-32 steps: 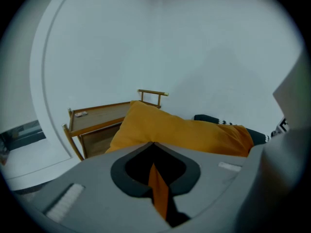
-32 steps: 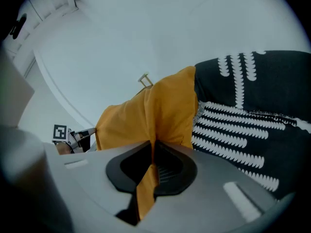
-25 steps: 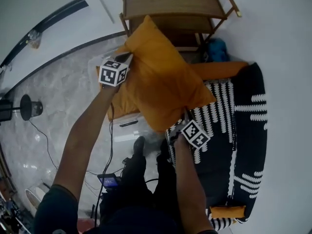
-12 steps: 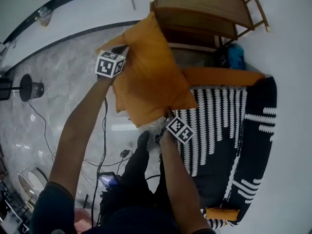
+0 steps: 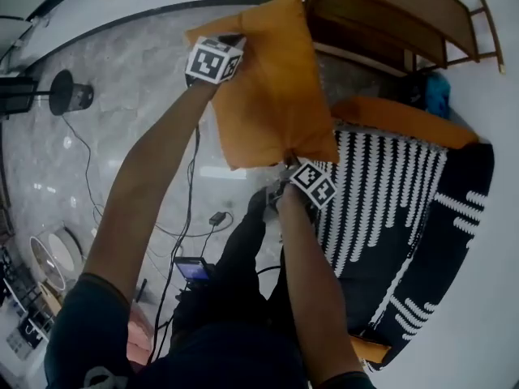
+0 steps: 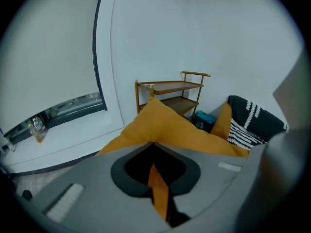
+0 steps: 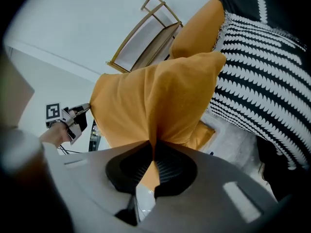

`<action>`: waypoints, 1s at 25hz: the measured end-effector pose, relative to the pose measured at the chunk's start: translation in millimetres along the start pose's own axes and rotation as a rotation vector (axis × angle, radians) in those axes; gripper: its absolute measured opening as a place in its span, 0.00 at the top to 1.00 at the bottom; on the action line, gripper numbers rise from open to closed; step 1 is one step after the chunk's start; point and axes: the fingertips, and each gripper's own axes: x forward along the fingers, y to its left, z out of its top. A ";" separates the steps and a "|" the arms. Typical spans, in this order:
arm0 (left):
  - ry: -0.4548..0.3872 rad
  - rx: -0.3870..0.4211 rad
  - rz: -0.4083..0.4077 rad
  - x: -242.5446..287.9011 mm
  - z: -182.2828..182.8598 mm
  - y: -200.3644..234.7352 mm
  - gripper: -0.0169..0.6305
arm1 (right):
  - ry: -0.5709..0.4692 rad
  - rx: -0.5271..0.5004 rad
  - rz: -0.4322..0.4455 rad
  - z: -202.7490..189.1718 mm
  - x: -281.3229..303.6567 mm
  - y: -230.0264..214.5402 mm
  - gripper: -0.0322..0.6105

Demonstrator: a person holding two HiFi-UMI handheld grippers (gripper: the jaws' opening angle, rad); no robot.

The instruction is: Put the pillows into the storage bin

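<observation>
Orange pillow [image 5: 272, 87] hangs over the floor [image 5: 122, 96] beside the sofa [image 5: 389, 209], long axis running from left gripper [image 5: 232, 40] at eleven o'clock to right gripper [image 5: 292, 160] at five o'clock, each clamped on a corner.

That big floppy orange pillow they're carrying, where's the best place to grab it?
By its thin edge, coming edge-on at opposite corners. The orange pillow looks too plump in the middle for narrow jaws; the flat rim pinches easily. Here the left gripper is shut on the far edge and the right gripper on the near corner, holding it spread.
</observation>
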 end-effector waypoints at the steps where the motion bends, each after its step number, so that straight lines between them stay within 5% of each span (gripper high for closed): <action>1: 0.006 0.002 0.008 -0.3 -1.0 1.9 0.97 | 0.006 0.004 0.002 -2.1 2.3 0.6 0.91; 5: 0.043 0.007 0.038 -4.6 -10.7 10.5 0.96 | 0.124 0.018 -0.029 -27.6 17.2 -8.2 0.85; 6: 0.037 0.014 0.044 -6.2 -9.5 12.8 0.97 | 0.186 0.003 -0.046 -37.8 21.3 -12.1 0.79; 10: -0.023 0.075 0.056 -14.4 6.4 7.0 0.97 | 0.334 -0.103 -0.130 -57.2 20.5 -25.9 0.78; 17: -0.068 0.076 -0.028 -33.5 22.4 -45.9 0.97 | 0.231 -0.163 -0.112 -35.6 -14.6 -11.7 0.78; 25: -0.172 0.097 -0.193 -67.8 85.4 -135.1 0.97 | 0.049 -0.201 -0.070 15.2 -79.2 12.2 0.78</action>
